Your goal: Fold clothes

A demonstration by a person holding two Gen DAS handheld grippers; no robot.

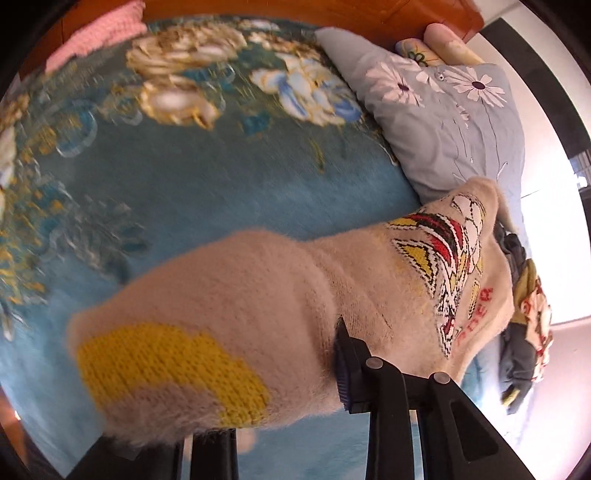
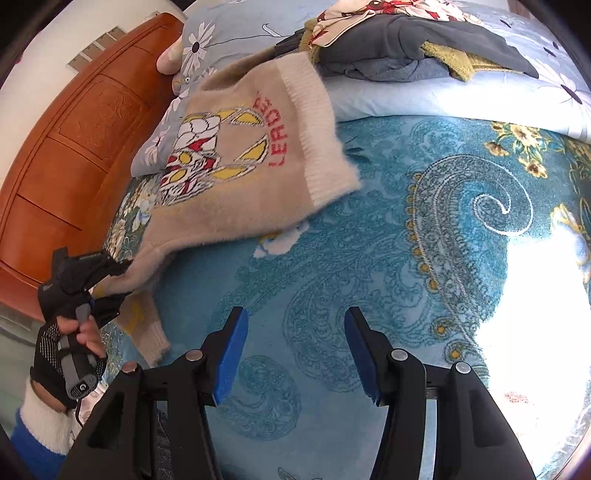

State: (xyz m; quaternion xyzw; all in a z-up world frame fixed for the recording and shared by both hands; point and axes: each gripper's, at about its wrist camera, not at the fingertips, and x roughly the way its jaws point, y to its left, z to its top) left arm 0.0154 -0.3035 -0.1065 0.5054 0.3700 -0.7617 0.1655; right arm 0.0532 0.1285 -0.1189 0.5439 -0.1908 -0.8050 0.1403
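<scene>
Left gripper [image 2: 110,284] clamped on beige sweater [image 2: 243,177] | right gripper [image 2: 295,350] jaws apart over teal bedspread [image 2: 424,258]

We take the teal floral blanket [image 2: 388,258] as our landmark; it spreads across the bed under everything else. Along its far edge we see a grey-blue pillow with white daisies [image 1: 454,122], and behind that a carved orange-brown wooden headboard [image 2: 74,147]. Beyond the blanket's edge a light blue quilt [image 2: 424,99] lies bunched. At the blanket's far corner, in the left wrist view, we see a pink knitted cloth [image 1: 99,33].
</scene>
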